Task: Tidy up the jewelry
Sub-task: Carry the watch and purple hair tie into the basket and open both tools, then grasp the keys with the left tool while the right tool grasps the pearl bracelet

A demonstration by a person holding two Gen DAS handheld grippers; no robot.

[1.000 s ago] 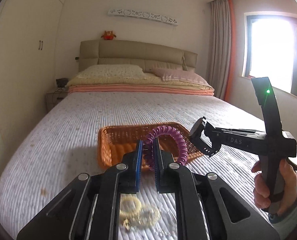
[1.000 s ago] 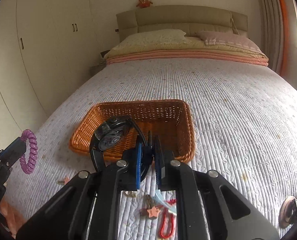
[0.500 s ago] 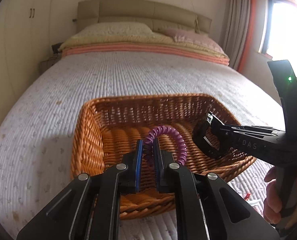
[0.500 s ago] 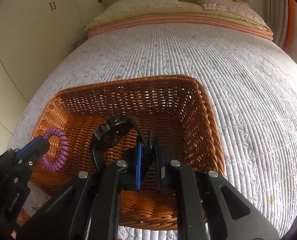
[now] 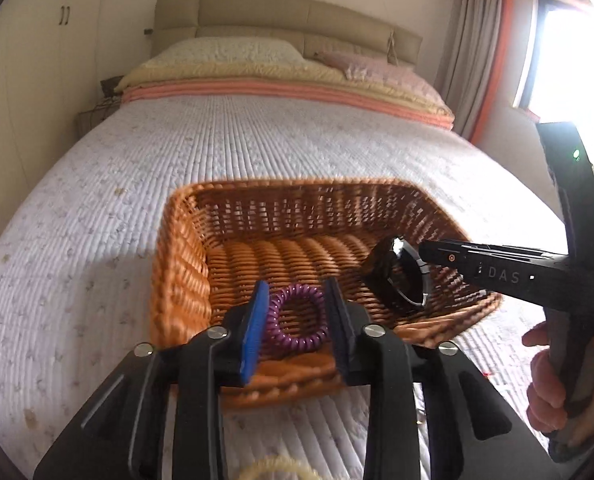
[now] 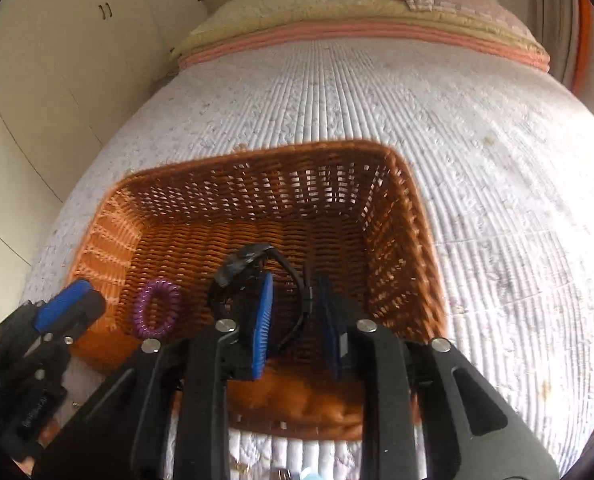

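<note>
Bed [image 5: 257,148]: carries everything; white quilted cover, pillows and folded blankets at its head end.
Basket [image 5: 181,280]: orange wicker, rectangular, on the bed towards its foot end, open top facing you.
Your left tool [image 5: 297,312]: over the basket's near rim, at its left part. Jaws have just been opening and now stand apart; the blue pads do not press on anything.
Purple coil bracelet [image 5: 301,320]: seen between your left tool's parted fingers; in the right wrist view [image 6: 157,309] it lies on the basket floor near the left wall, free of the tool.
Your right tool [image 6: 297,312]: over the basket's near rim, right of the left tool. Jaws have just been opening and stand apart.
Black watch [image 6: 243,266]: inside the basket; its strap runs down between your right tool's parted pads, its round case just beyond the left pad. Whether the strap touches a pad, you cannot tell. In the left wrist view [image 5: 401,280] it hangs at the tip of the right tool, above the basket's right part.
Your hand [image 5: 553,376]: wrapped round the right tool's handle, beyond the basket's right side.
Pale yellow coil ring [image 5: 277,468]: on the bed at its foot edge, on your side of the basket, partly hidden by the left tool.
</note>
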